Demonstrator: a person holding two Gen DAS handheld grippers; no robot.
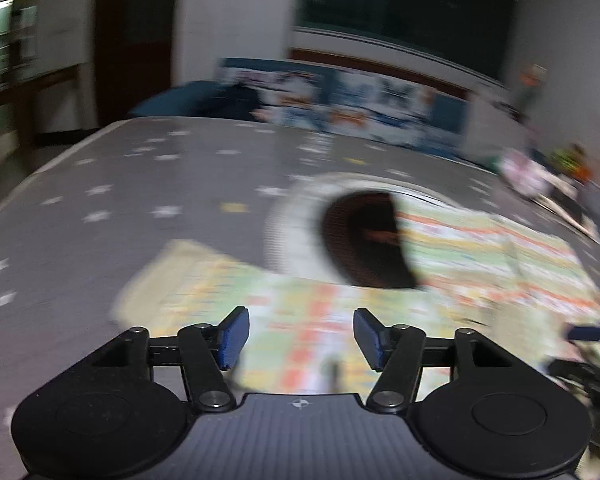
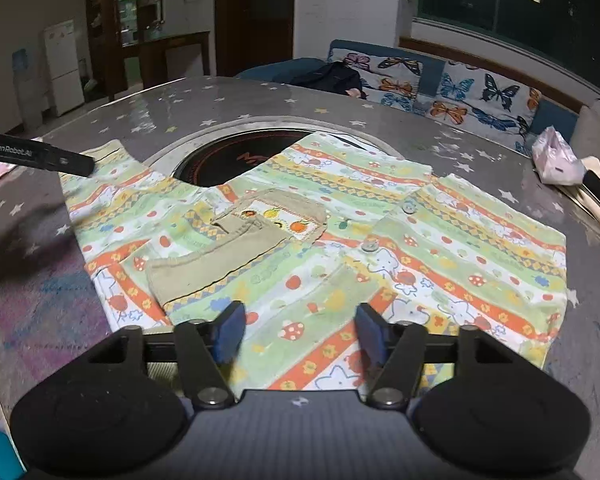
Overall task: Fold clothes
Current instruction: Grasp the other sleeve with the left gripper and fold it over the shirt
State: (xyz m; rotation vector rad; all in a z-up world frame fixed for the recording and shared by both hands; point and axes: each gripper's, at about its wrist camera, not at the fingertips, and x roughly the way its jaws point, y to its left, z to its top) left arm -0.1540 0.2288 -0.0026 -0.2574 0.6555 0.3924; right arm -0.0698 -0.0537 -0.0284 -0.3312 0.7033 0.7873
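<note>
Shirt (image 2: 380, 240), child-size w/ bright fruit-and-flower stripes, lies spread flat on grey star-print surface (image 2: 180, 108), its collar end overlapping a round black inset burner (image 2: 236, 160) at 12 o'clock. Tan pocket (image 2: 228, 252) faces up. Right gripper (image 2: 298, 334) hovers over the hem, jaws apart, empty. Left gripper (image 1: 300, 338) also has jaws apart, nothing held; its view is motion-blurred, so it is probably swinging in. Folding looks not yet begun; next move calls for pinching an edge. Plastic bag (image 2: 556, 156) sits at 2 o'clock, butterfly sofa (image 2: 460, 88) beyond.
</note>
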